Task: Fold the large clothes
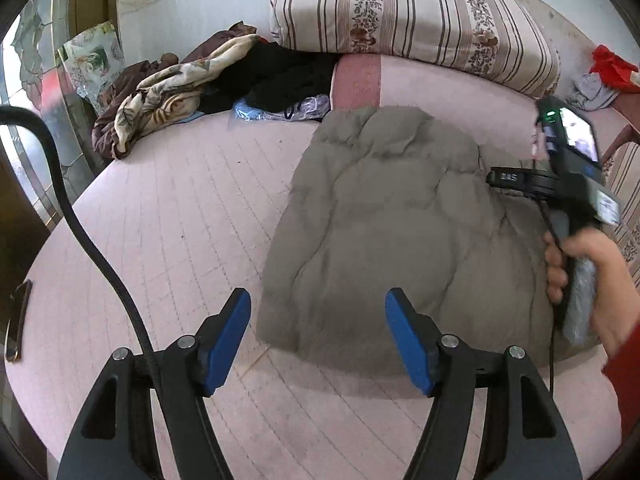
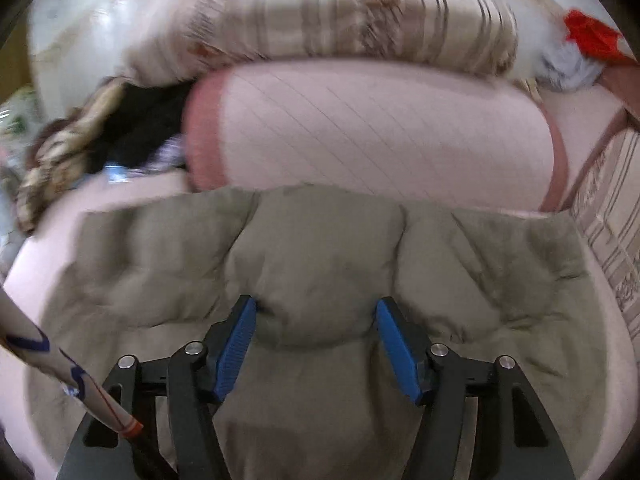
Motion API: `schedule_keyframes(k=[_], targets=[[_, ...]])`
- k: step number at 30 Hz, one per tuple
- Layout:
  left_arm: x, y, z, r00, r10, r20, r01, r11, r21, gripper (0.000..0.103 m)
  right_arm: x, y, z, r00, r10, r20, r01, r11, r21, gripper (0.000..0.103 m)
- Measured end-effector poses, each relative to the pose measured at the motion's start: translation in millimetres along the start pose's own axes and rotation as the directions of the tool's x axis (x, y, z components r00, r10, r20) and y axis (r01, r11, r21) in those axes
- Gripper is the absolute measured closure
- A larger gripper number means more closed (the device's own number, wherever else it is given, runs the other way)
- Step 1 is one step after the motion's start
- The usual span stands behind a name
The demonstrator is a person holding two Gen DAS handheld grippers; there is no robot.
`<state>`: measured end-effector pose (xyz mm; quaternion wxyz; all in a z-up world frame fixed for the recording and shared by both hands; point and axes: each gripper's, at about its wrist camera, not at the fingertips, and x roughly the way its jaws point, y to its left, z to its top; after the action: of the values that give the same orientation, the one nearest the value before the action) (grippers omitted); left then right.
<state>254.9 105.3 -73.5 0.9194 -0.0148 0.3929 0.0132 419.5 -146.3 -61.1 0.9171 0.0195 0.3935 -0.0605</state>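
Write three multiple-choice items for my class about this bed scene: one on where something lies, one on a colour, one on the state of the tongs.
1. Where does the grey-green padded coat lie?
A. on the pink bed cover
B. on the floor
C. on top of the striped quilt

2. What colour are the pads of the left tongs?
A. red
B. blue
C. white

3. How do the right tongs stand?
A. shut on a sleeve
B. shut on nothing
C. open, a bulge of the coat between the pads

Answers:
1 A, the coat rests flat on the pink bed cover, in front of the striped quilt.
2 B, both pads are blue.
3 C, the pads stand wide apart around the bulge.
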Motion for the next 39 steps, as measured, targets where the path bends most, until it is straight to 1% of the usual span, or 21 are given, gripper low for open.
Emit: schedule_keyframes(k=[2,5,7,9,11,13,14,16,18,20,22,23,25,26,28,29,31,32,35,37,39], targets=[[8,5,0,1.0,-0.016,-0.013,0.016,1.0,0.002,0.034,28,-7,8,0.999,-0.041,-0.007,0.042,0.999,0.023,0.033],[21,11,2,0.998,-0.044,-0.048,0.043,0.999,-0.009,0.034,51,-12,14,0.998,-0.059,0.002,0.059,0.997,0.047,0.03],[26,14,1,0.997,-0.048,-0.06,0.047,0.999,-0.017,0.034,57,-14,13,0.998,-0.054,0.01,0.053,0.997,0.061,0.03],[30,16,1,0.997,-0.037,-0.063,0.036,0.999,-0.023,0.034,58,-16,12,0.999,-0.05,0.015,0.049,0.997,0.062,0.03],[30,16,-1,0.998,-0.028,-0.057,0.027,0.999,-0.03,0.034,55,-15,14,0.999,-0.053,-0.001,0.053,0.998,0.045,0.029],[27,15,-3,0.999,-0.018,-0.044,0.016,0.999,-0.028,0.034,41,-13,19,0.998,-0.055,-0.037,0.056,0.998,0.02,0.029],[25,14,-4,0.999,-0.017,-0.032,0.016,0.999,-0.028,0.034,31,-15,23,0.999,-0.032,-0.033,0.032,0.999,0.024,0.029],[23,12,-4,1.0,-0.019,-0.018,0.019,1.0,-0.02,0.034,4,-23,24,1.0,0.001,0.014,-0.001,0.999,0.038,0.029],[28,9,-4,0.999,-0.016,-0.038,0.015,1.0,-0.016,0.034,-20,-40,22,0.999,-0.008,0.045,0.006,0.998,0.055,0.027],[41,9,-6,0.997,-0.004,-0.077,0.001,1.0,-0.028,0.034,-34,-61,13,0.999,-0.016,0.045,0.012,0.997,0.078,0.024],[52,10,-8,0.995,0.011,-0.098,-0.015,0.999,-0.038,0.029,-37,-81,3,0.999,-0.044,0.023,0.042,0.995,0.087,0.023],[55,10,-8,0.994,0.021,-0.104,-0.025,0.999,-0.038,0.027,-35,-95,-6,0.996,-0.085,-0.005,0.085,0.993,0.086,0.023],[56,9,-8,0.994,0.031,-0.101,-0.034,0.999,-0.027,0.026,-31,-116,-21,0.989,-0.138,-0.052,0.143,0.985,0.097,0.023],[53,9,-9,0.995,0.034,-0.093,-0.036,0.999,-0.023,0.026,-32,-124,-25,0.989,-0.139,-0.06,0.145,0.983,0.113,0.023],[45,9,-11,0.997,0.033,-0.072,-0.034,0.999,-0.019,0.026,-49,-143,-39,0.993,-0.101,-0.053,0.109,0.978,0.178,0.023],[39,10,-12,0.998,0.029,-0.058,-0.03,0.999,-0.017,0.026,-65,-150,-48,0.997,-0.066,-0.04,0.073,0.975,0.208,0.023],[29,13,-13,0.999,0.02,-0.037,-0.021,1.0,-0.023,0.026,-86,-157,-61,0.998,-0.055,-0.017,0.057,0.976,0.211,0.023],[26,16,-11,0.999,0.016,-0.029,-0.017,0.999,-0.033,0.026,-100,-161,-71,0.998,-0.064,0.002,0.063,0.978,0.197,0.023],[24,29,-4,1.0,0.005,-0.028,-0.007,0.997,-0.083,0.026,-122,-175,-92,0.994,-0.108,0.025,0.102,0.979,0.175,0.021],[28,40,6,0.999,-0.022,-0.044,0.015,0.991,-0.133,0.026,-127,-184,-100,0.992,-0.126,0.02,0.12,0.976,0.184,0.017],[33,52,19,0.996,-0.067,-0.053,0.056,0.98,-0.191,0.026,-124,-203,-103,0.992,-0.126,-0.005,0.124,0.967,0.222,0.016]])
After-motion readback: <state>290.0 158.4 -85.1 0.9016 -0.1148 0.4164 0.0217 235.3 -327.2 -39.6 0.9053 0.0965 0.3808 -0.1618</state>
